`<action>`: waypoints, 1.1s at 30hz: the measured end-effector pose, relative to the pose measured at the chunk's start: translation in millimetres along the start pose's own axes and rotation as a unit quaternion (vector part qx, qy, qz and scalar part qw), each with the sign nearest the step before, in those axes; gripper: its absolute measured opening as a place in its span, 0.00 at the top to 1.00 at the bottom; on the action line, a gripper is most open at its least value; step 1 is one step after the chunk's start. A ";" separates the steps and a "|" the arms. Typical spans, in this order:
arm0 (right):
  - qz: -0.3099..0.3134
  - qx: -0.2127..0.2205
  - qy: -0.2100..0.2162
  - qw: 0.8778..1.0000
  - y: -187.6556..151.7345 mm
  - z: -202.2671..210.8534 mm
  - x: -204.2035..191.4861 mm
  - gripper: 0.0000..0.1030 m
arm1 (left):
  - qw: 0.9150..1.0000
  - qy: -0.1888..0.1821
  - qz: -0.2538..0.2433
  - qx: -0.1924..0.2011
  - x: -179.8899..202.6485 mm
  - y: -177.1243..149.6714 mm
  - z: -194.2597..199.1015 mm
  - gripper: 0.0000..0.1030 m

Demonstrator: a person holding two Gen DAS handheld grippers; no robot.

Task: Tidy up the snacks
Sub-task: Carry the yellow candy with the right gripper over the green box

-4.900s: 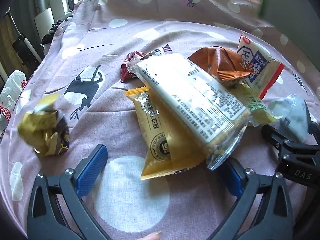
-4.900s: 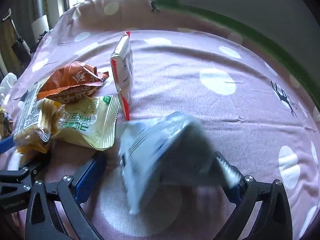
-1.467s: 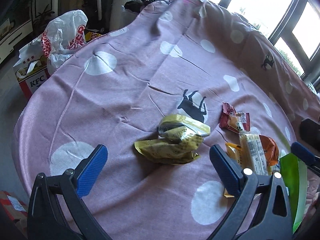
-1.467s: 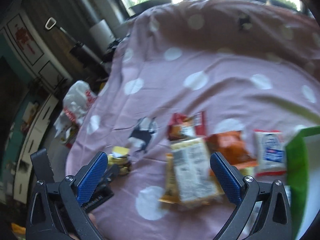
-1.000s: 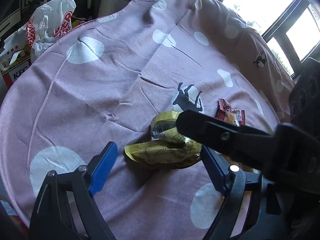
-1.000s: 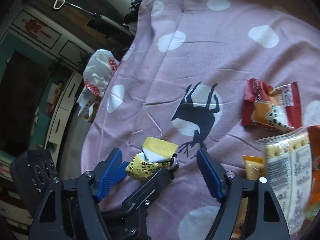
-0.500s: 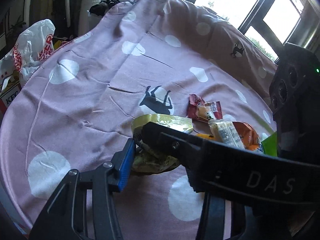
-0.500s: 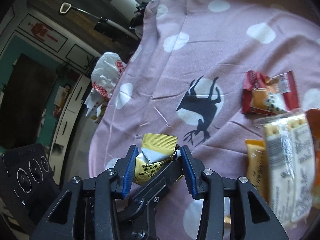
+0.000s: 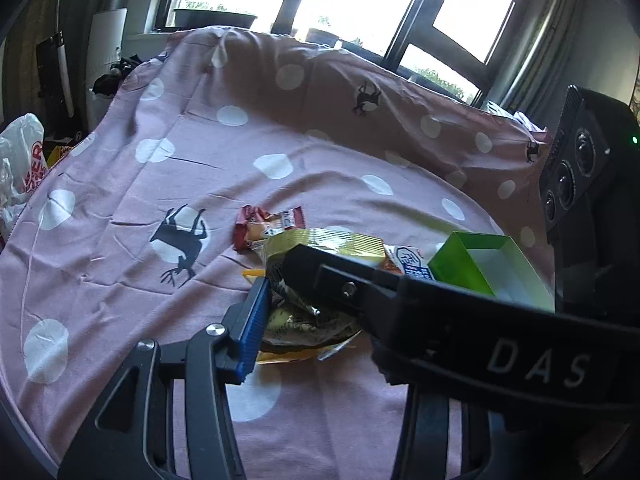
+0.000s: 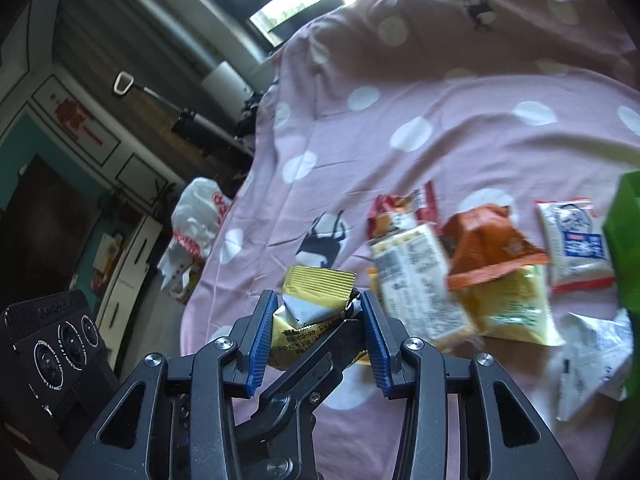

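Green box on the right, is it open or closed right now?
Open. The green box has no lid over its top, and the left wrist view looks straight down onto its pale inner walls. Whether anything lies inside, cannot tell.

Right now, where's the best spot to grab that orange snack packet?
Grip the orange snack packet at its crimped bottom edge, coming from above. That seam is flat and sticks out over the yellow packet, while the puffed body would likely slip.
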State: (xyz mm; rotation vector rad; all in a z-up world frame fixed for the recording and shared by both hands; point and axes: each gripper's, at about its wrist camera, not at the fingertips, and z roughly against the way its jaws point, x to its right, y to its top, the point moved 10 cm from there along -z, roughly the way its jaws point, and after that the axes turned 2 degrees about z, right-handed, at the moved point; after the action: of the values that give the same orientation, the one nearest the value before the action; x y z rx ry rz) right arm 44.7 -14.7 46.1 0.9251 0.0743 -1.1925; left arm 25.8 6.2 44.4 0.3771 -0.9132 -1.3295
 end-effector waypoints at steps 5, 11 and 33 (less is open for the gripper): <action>-0.003 0.032 -0.004 0.999 8.0 26.5 9.8 0.57 | 1.000 -0.009 -0.021 0.016 27.7 7.4 3.0 0.56; -0.009 0.070 -0.015 0.997 16.9 57.1 22.7 0.56 | 0.998 -0.023 -0.054 0.030 62.5 15.8 3.1 0.56; -0.127 0.202 -0.088 0.967 26.3 170.3 140.4 0.56 | 0.975 -0.131 -0.180 0.006 217.0 7.6 -40.7 0.57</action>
State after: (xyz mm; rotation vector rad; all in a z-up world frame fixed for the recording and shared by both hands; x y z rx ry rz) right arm 55.1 -230.0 100.4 1.1839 -0.2061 -1.5580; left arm 54.9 -205.4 100.9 0.3946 -1.1078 -1.7360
